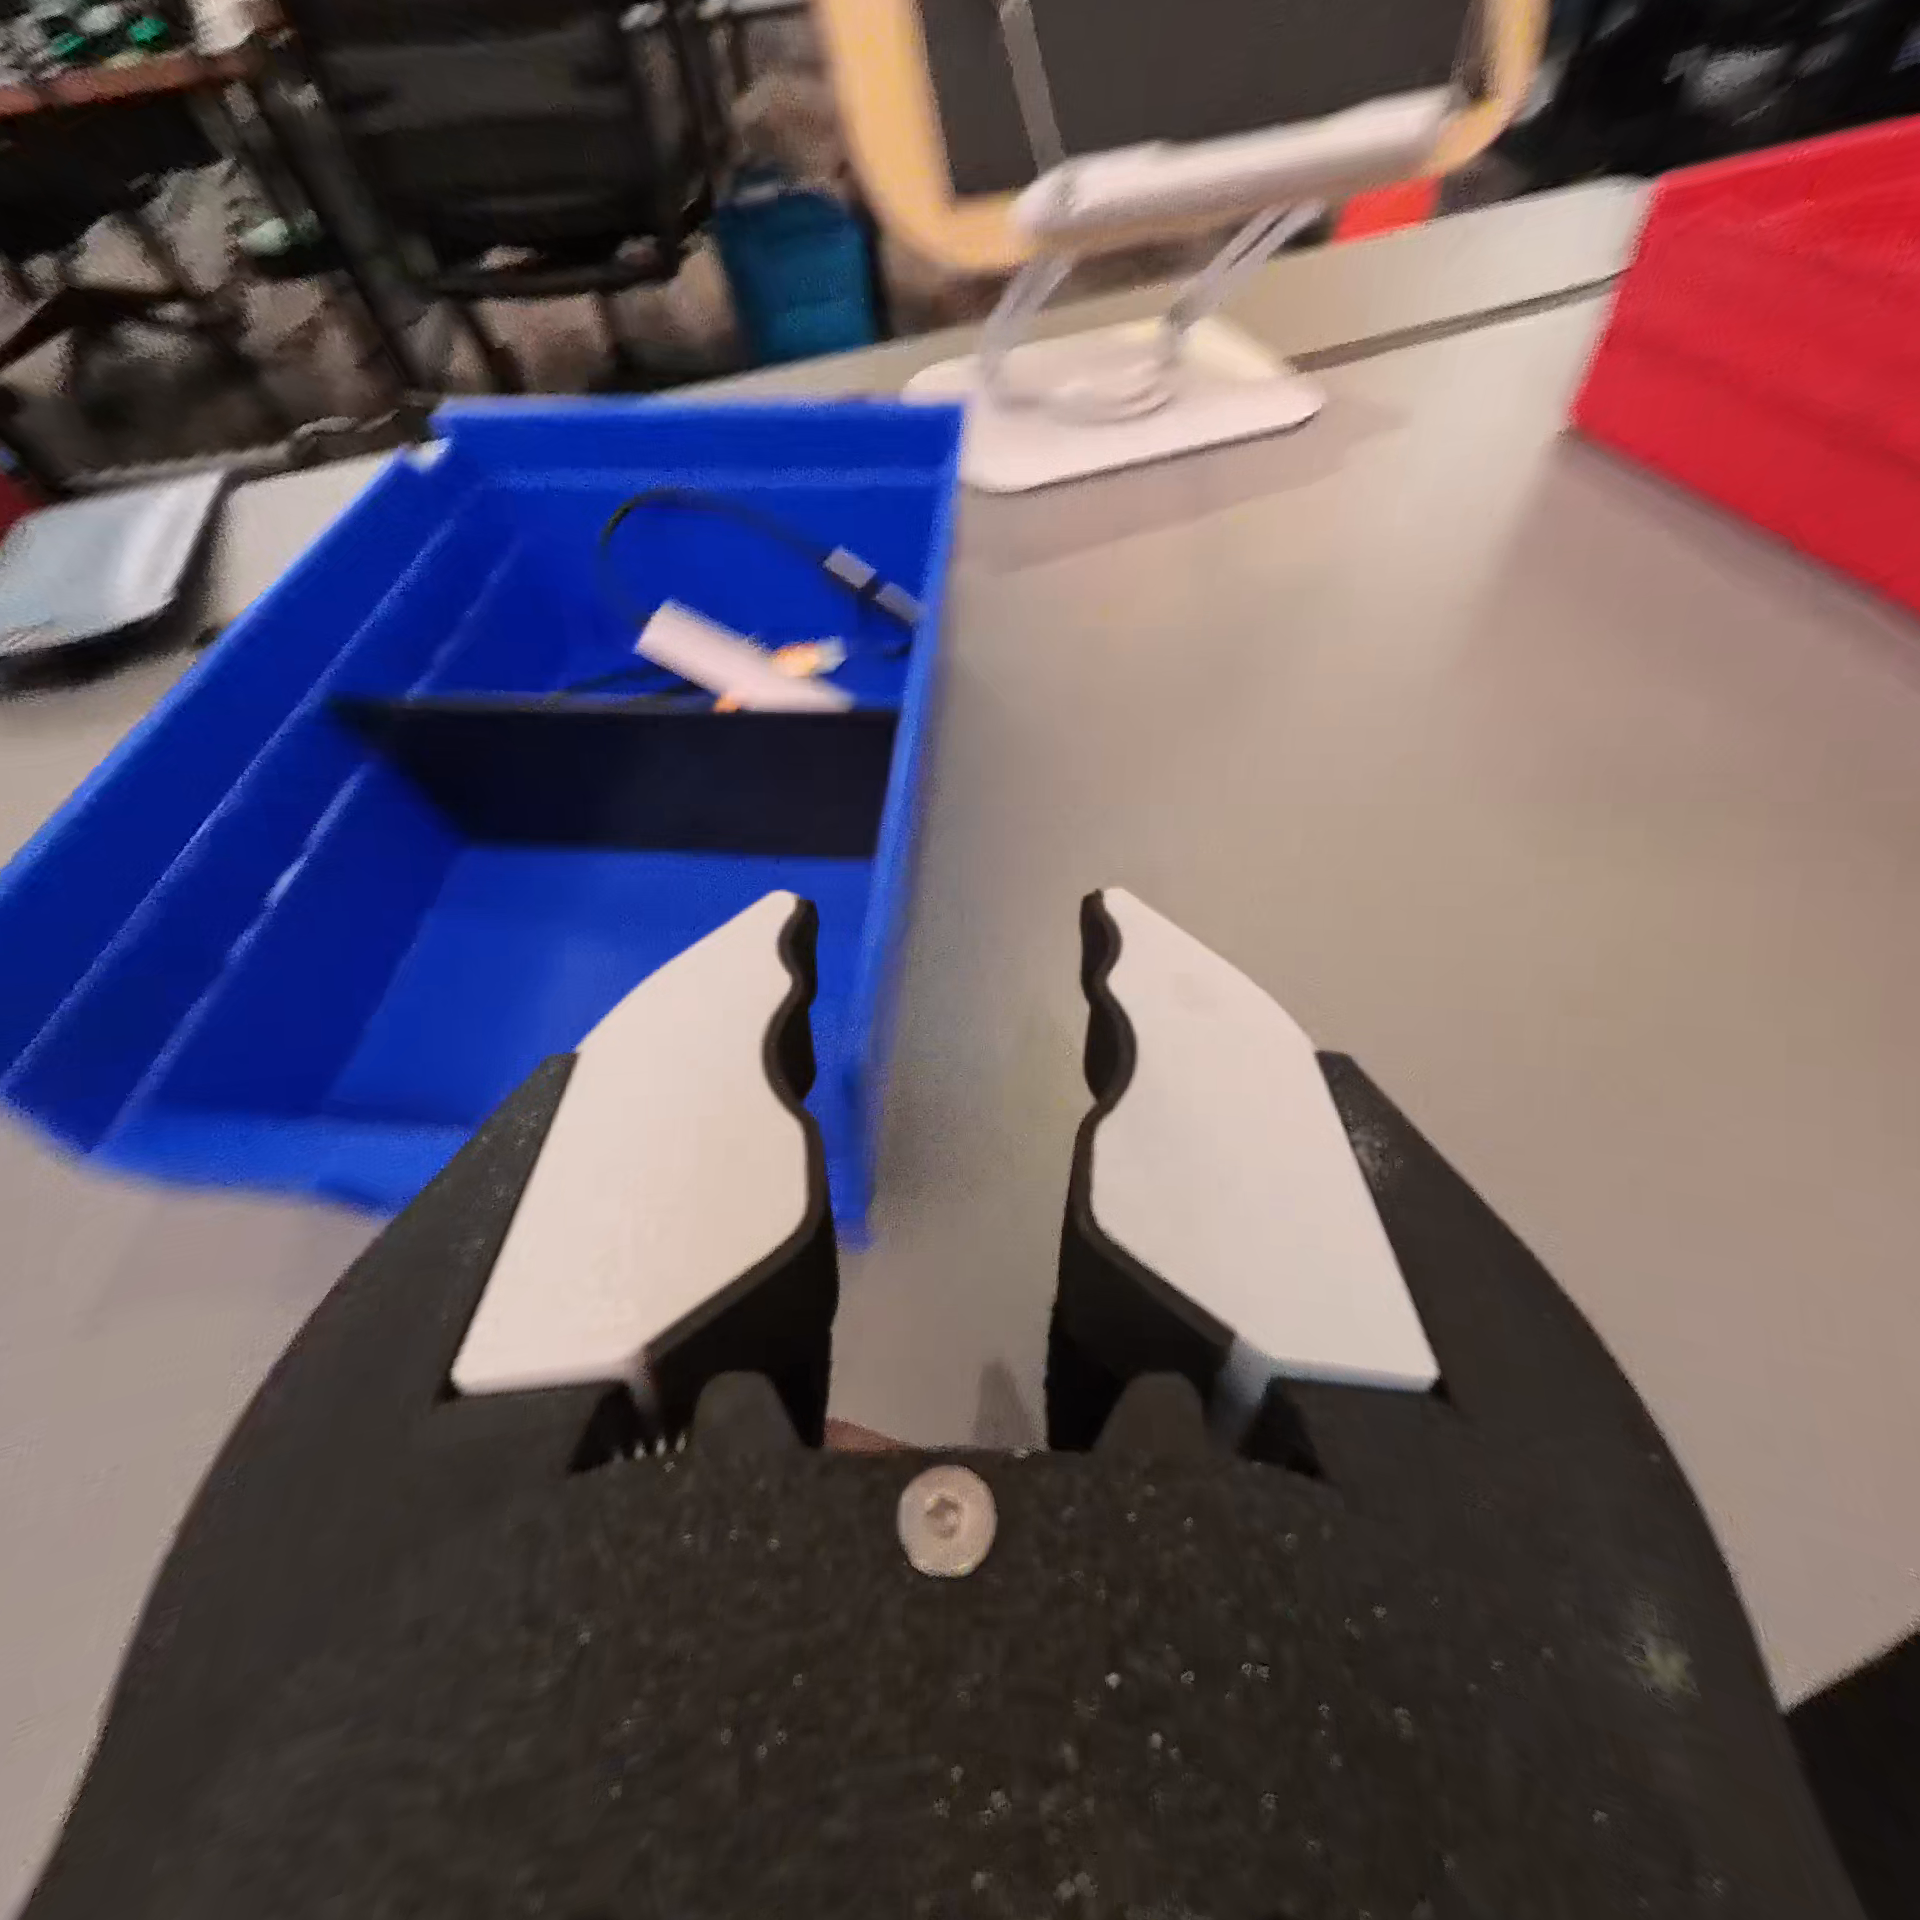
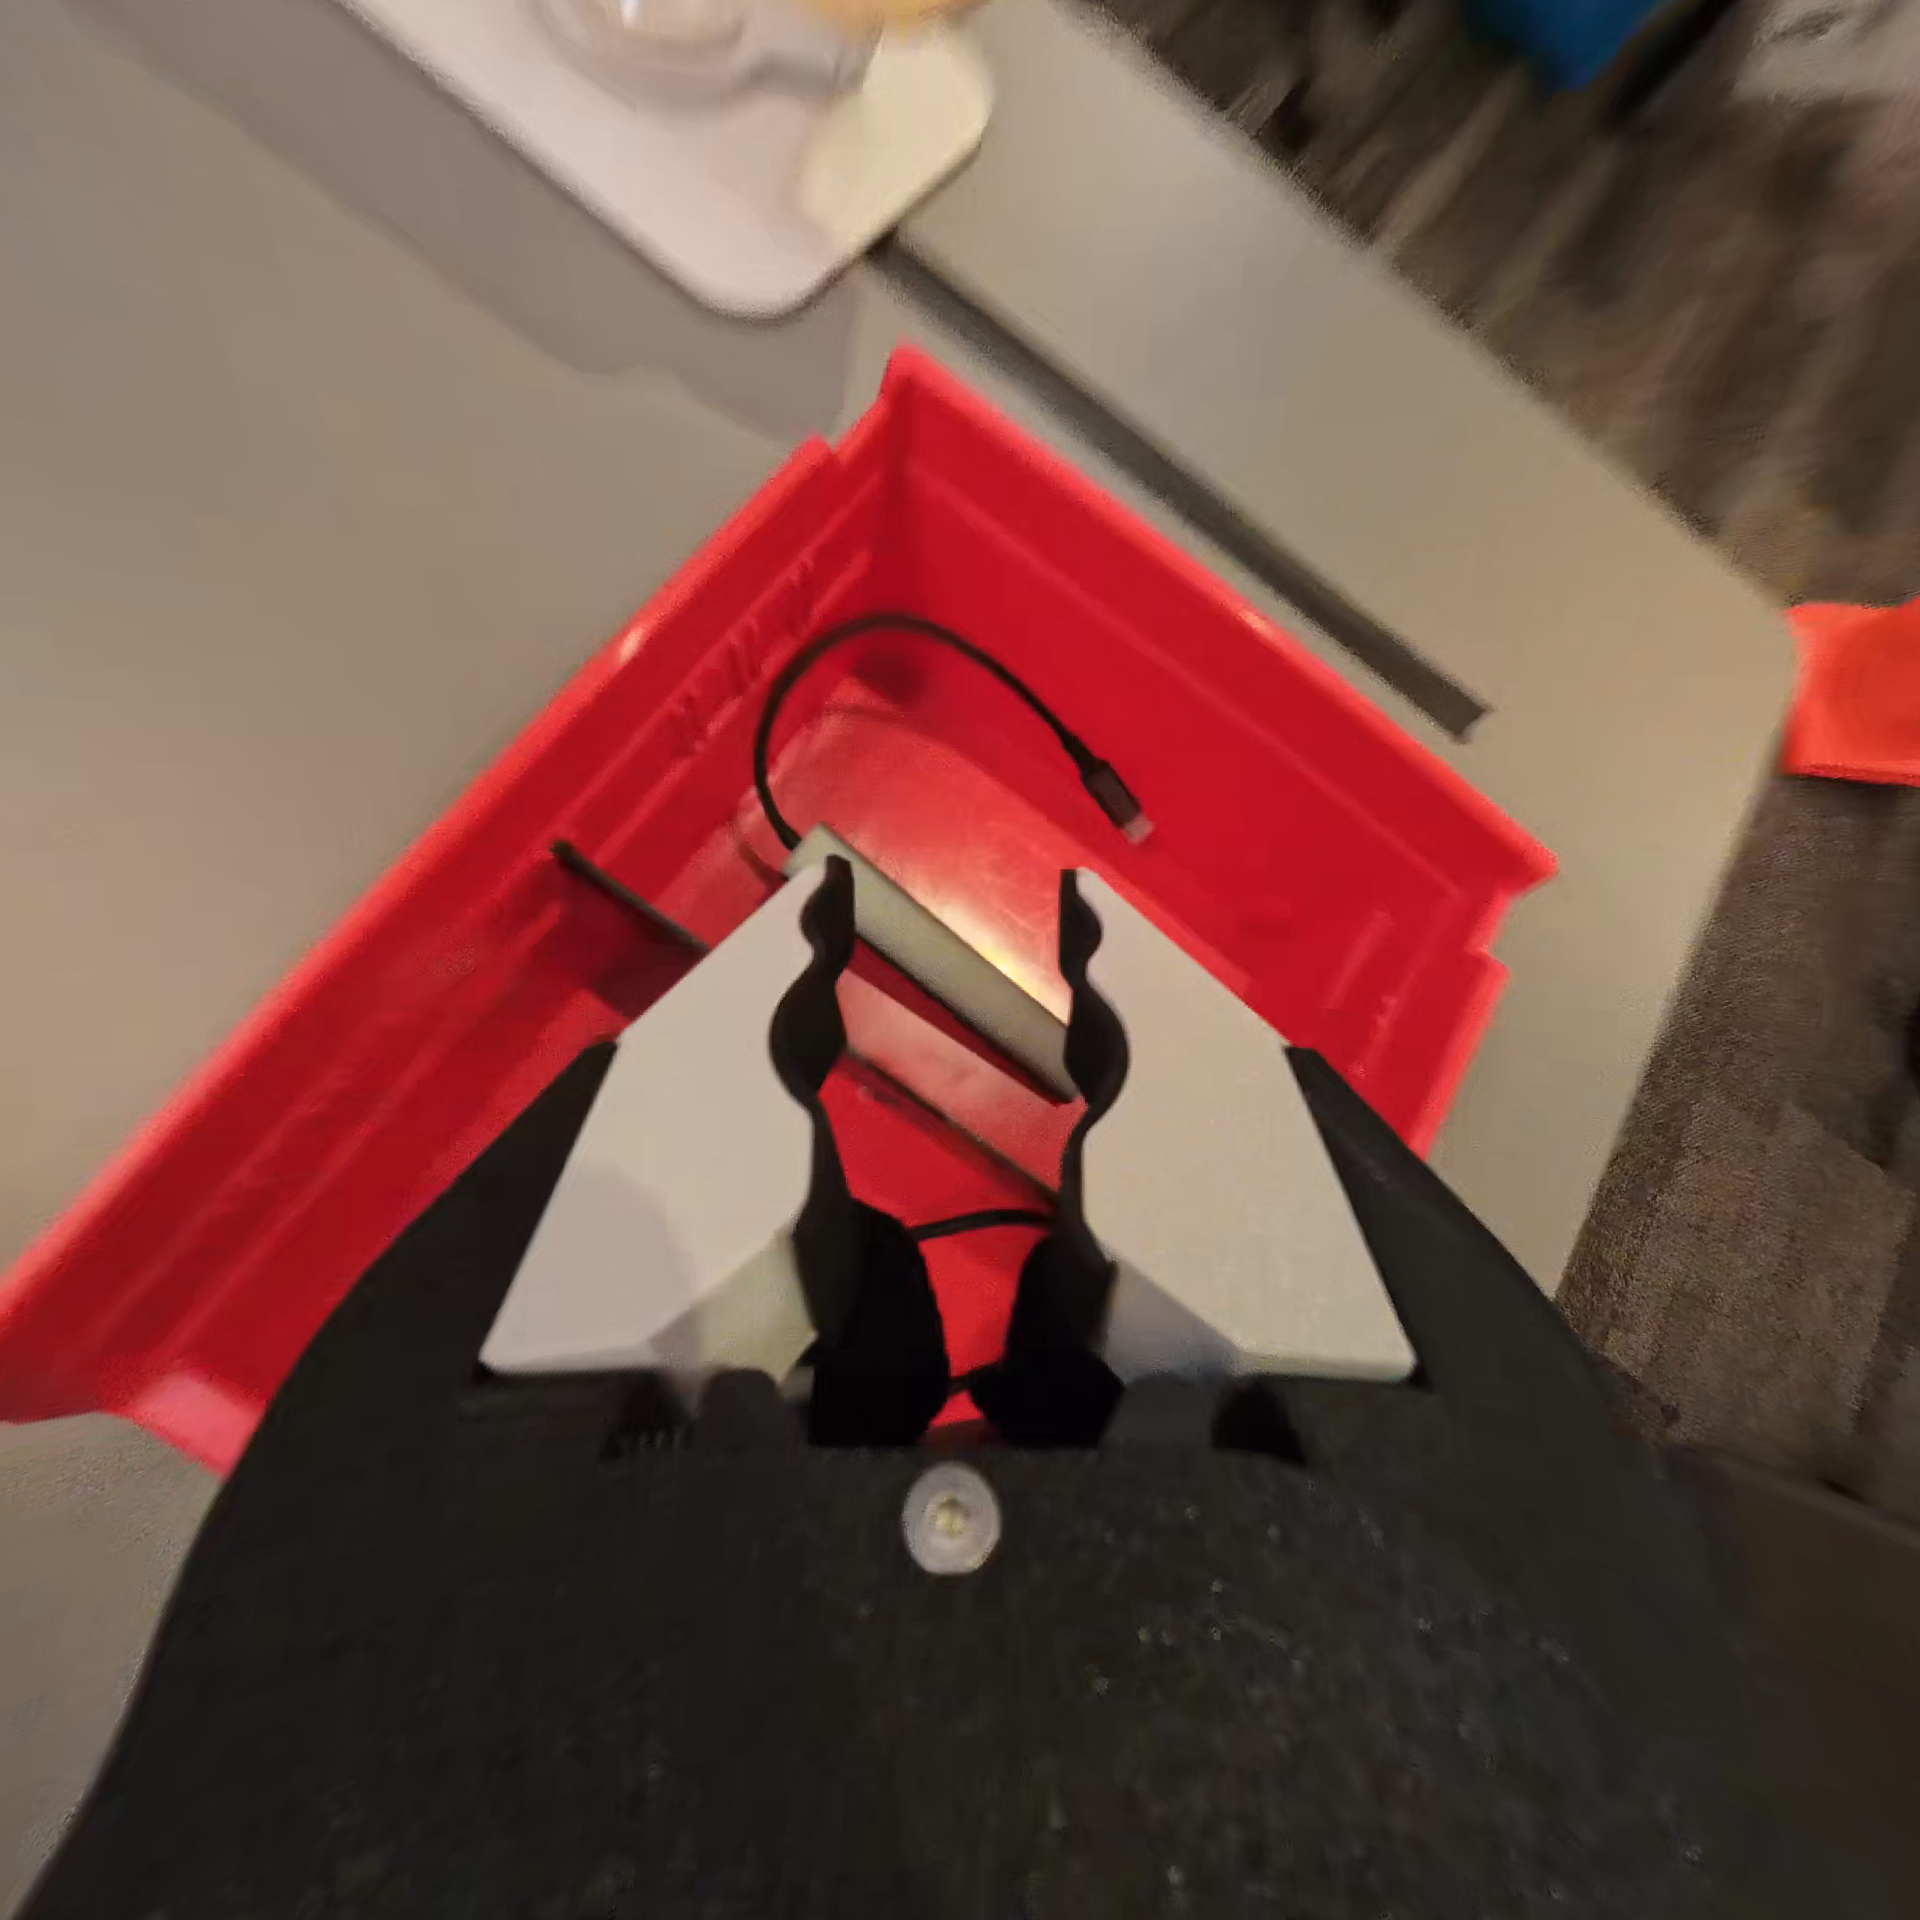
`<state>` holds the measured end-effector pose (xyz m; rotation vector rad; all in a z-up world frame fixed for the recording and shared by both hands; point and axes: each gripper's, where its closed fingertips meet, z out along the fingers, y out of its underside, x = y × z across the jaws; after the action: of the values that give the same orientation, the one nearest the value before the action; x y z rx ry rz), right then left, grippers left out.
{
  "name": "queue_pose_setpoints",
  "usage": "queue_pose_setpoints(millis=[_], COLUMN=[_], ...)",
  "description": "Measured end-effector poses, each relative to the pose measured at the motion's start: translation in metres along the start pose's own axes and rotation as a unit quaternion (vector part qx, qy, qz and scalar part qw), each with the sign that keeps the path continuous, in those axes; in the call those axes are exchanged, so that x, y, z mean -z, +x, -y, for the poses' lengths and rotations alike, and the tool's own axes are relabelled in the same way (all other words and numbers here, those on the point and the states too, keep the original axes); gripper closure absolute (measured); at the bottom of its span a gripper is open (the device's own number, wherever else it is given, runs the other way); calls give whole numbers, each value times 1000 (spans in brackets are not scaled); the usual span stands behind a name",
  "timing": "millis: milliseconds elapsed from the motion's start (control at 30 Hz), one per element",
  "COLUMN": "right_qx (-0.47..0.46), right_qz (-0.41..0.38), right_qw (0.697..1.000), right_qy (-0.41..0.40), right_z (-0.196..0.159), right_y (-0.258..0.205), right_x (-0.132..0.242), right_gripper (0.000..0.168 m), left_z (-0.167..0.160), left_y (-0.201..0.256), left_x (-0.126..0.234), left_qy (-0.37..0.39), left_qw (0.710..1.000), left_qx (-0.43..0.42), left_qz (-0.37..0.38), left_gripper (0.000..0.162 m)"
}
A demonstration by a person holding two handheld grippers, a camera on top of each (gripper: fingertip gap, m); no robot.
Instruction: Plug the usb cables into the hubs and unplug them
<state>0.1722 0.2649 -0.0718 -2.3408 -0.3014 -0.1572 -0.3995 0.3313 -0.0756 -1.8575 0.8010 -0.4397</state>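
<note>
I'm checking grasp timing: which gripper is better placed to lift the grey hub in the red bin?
Right, probably. The right gripper already has its fingers on either side of the grey hub inside the red bin. The left gripper is open and empty beside the blue bin.

Probably a workshop or lab, though the background is blurred: a grey worktable (image 1: 1351, 779) holds a blue parts bin (image 1: 208, 831) and a red bin (image 2: 1195, 644), with dark shelving (image 1: 499, 135) at eleven o'clock.

Adapter (image 1: 743, 670) in bin (image 1: 914, 644), behind divider (image 1: 623, 774)
</note>
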Motion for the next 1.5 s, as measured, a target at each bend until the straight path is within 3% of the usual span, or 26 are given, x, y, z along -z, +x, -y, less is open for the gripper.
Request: queue_pose_setpoints(millis=[67,133,333,433,500,567,633,700,767,900,967,1067,1167,1233,1267,1367,1500], right_qx=[-30,-44,-42,-46,-20,1,14,7,-21,-47,-52,-73,-102,-114,-119,-130,-129], right_qz=[-21,11,177,288,322,321,332,339,348,372,374,391,430,442,442,443,434], right_qw=[996,987,949,914,906,915,912,909,907,898,898,891,870,862,862,861,863], right_qy=[81,153,257,282,274,244,241,242,236,230,226,219,218,221,219,215,223], right_z=[10,15,4,-7,-21,-33,-40,-42,-43,-45,-47,-48,-43,-39,-39,-39,-39], right_y=[-21,-68,-241,-317,-348,-362,-371,-373,-370,-368,-365,-363,-366,-366,-366,-363,-359], right_x=[38,68,110,120,116,105,101,95,88,85,81,77,80,80,78,76,79], right_gripper=[131,134,138,138,138,137,137,137,137,137,137,136,135,135,135,135,136], left_z=[-21,-28,-25,-17,1,40,71,82,81,40,21,1,-9,-21,-22,-1,66], left_y=[-5,7,43,73,70,55,39,18,-12,-72,-91,-105,-102,-102,-104,-102,-102], left_x=[-4,-12,-25,-30,-31,-26,-29,-53,-93,-161,-181,-205,-224,-229,-230,-227,-203], left_qy=[-22,-25,-42,-52,-54,-16,-9,-46,-94,-258,-306,-352,-352,-361,-359,-333,-266], left_qw=[999,996,994,981,978,979,971,946,913,795,739,707,706,690,685,731,808], left_qx=[39,80,55,59,34,-14,-111,-242,-351,-524,-575,-583,-578,-590,-599,-565,-506], left_qz=[-1,-37,-85,-177,-198,-201,-211,-209,-184,-165,-174,-190,-207,-214,-208,-189,-143], left_gripper=[111,111,117,102,109,110,111,120,117,114,117,111,112,131,132,136,136])
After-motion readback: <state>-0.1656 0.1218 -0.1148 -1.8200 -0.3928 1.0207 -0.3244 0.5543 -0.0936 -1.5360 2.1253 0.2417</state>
